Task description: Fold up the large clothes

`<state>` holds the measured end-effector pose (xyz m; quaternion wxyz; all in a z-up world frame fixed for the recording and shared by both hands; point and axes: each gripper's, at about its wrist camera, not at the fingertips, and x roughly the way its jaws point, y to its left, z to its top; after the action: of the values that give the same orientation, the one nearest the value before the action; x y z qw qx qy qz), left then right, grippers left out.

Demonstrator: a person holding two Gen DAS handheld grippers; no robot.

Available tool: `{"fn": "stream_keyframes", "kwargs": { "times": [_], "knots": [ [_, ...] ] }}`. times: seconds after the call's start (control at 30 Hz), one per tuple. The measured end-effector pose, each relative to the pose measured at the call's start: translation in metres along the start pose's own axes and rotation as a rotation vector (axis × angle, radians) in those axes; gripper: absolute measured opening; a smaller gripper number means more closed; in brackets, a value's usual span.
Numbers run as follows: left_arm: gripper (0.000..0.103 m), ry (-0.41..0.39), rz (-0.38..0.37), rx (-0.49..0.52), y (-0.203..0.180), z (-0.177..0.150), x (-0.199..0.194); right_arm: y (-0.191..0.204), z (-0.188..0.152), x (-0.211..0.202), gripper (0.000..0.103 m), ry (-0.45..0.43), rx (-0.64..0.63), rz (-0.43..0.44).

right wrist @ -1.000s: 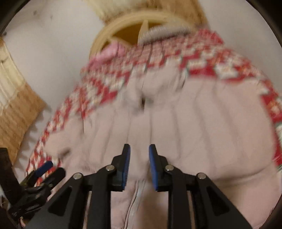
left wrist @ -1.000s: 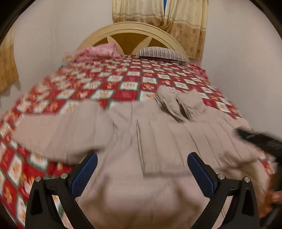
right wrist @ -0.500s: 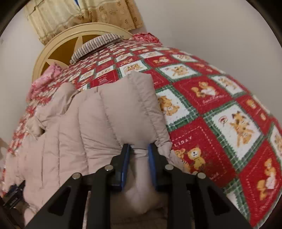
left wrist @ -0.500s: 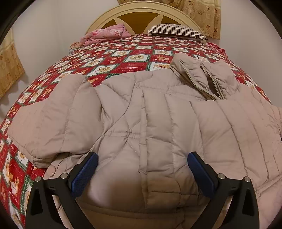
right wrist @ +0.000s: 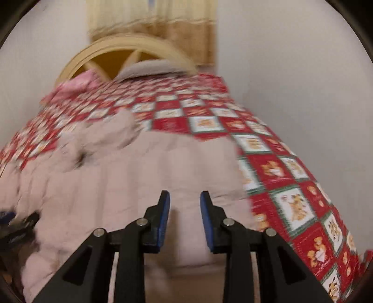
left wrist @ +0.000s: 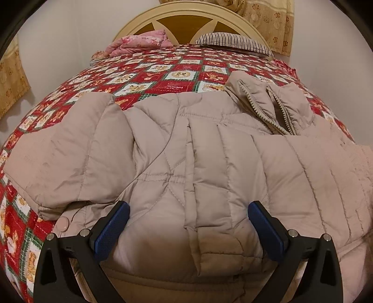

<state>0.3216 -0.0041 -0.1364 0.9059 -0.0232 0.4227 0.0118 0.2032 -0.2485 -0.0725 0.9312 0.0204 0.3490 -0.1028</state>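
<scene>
A beige quilted puffer jacket (left wrist: 186,151) lies front-up across the near end of the bed, its zipped collar (left wrist: 268,105) toward the headboard. One sleeve (left wrist: 65,149) spreads out to the left. My left gripper (left wrist: 188,206) hangs open and wide just over the jacket's lower hem, holding nothing. In the blurred right wrist view the jacket (right wrist: 139,167) fills the lower left. My right gripper (right wrist: 184,194) is over its right side with the jaws opening, and no cloth is pinched between them.
The bed carries a red patchwork quilt (left wrist: 177,74) and ends at a cream arched headboard (left wrist: 186,21). A pink blanket (left wrist: 139,43) and a striped pillow (left wrist: 233,44) lie at its head. Walls close in on both sides, and a curtain (left wrist: 268,18) hangs behind.
The left gripper sank closer to the jacket, then held still. The right gripper pinched a fold at the jacket's right side half a second ago and has let it go, swinging back.
</scene>
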Motion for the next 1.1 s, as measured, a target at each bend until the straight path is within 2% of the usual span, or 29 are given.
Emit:
{"fn": "stream_keyframes", "kwargs": {
  "times": [0.03, 0.07, 0.1, 0.2, 0.27, 0.3, 0.37, 0.47, 0.5, 0.53, 0.6, 0.7, 0.77, 0.8, 0.87, 0.9, 1.07, 1.1],
  "knots": [
    [0.102, 0.000, -0.021, -0.013, 0.003, 0.000, -0.001, 0.007, -0.002, 0.007, 0.056, 0.029, -0.007, 0.014],
    [0.102, 0.002, -0.053, -0.031, 0.008, -0.001, -0.003, 0.011, -0.008, 0.020, 0.064, 0.070, -0.007, 0.025],
    [0.102, 0.006, -0.096, -0.053, 0.015, -0.002, -0.006, 0.014, -0.018, 0.039, 0.067, 0.124, -0.013, 0.022],
    [0.102, 0.027, -0.217, -0.109, 0.044, -0.001, -0.028, 0.010, -0.018, 0.047, 0.069, 0.129, -0.009, 0.024],
    [0.102, -0.014, -0.271, -0.195, 0.076, 0.000, -0.047, 0.006, -0.018, 0.048, 0.069, 0.123, -0.003, 0.035],
    [0.102, -0.061, -0.273, -0.272, 0.106, 0.000, -0.061, 0.004, -0.018, 0.048, 0.070, 0.119, 0.002, 0.042],
    [0.102, -0.128, -0.191, -0.383, 0.152, 0.000, -0.077, 0.004, -0.019, 0.046, 0.071, 0.118, 0.007, 0.048],
    [0.102, -0.248, 0.029, -0.628, 0.243, -0.003, -0.098, 0.006, -0.019, 0.044, 0.072, 0.116, 0.004, 0.048],
    [0.102, -0.258, 0.100, -0.723, 0.270, -0.005, -0.099, 0.008, -0.020, 0.044, 0.072, 0.115, 0.003, 0.047],
    [0.102, -0.242, 0.143, -0.785, 0.289, -0.007, -0.094, 0.009, -0.020, 0.044, 0.072, 0.115, 0.003, 0.047],
    [0.102, -0.132, 0.201, -0.891, 0.328, -0.009, -0.069, 0.009, -0.020, 0.044, 0.072, 0.115, 0.004, 0.046],
    [0.102, -0.051, 0.142, -0.972, 0.353, -0.017, -0.035, 0.014, -0.024, 0.039, 0.072, 0.114, 0.004, 0.044],
    [0.102, -0.137, 0.158, -0.963, 0.351, -0.014, -0.034, 0.014, -0.024, 0.040, 0.072, 0.114, 0.004, 0.044],
    [0.102, -0.170, 0.142, -0.943, 0.348, -0.009, -0.033, 0.014, -0.024, 0.040, 0.072, 0.114, 0.004, 0.044],
    [0.102, -0.185, 0.011, -0.898, 0.345, 0.001, -0.019, 0.013, -0.023, 0.040, 0.072, 0.114, 0.005, 0.044],
    [0.102, -0.176, 0.004, -0.897, 0.346, 0.002, -0.014, 0.014, -0.024, 0.040, 0.072, 0.113, 0.004, 0.044],
    [0.102, -0.181, 0.083, -0.837, 0.342, 0.013, -0.004, 0.014, -0.024, 0.040, 0.072, 0.112, 0.004, 0.044],
    [0.099, -0.183, 0.088, -0.828, 0.344, 0.012, -0.004, 0.014, -0.024, 0.040, 0.072, 0.112, 0.005, 0.044]
  ]
}}
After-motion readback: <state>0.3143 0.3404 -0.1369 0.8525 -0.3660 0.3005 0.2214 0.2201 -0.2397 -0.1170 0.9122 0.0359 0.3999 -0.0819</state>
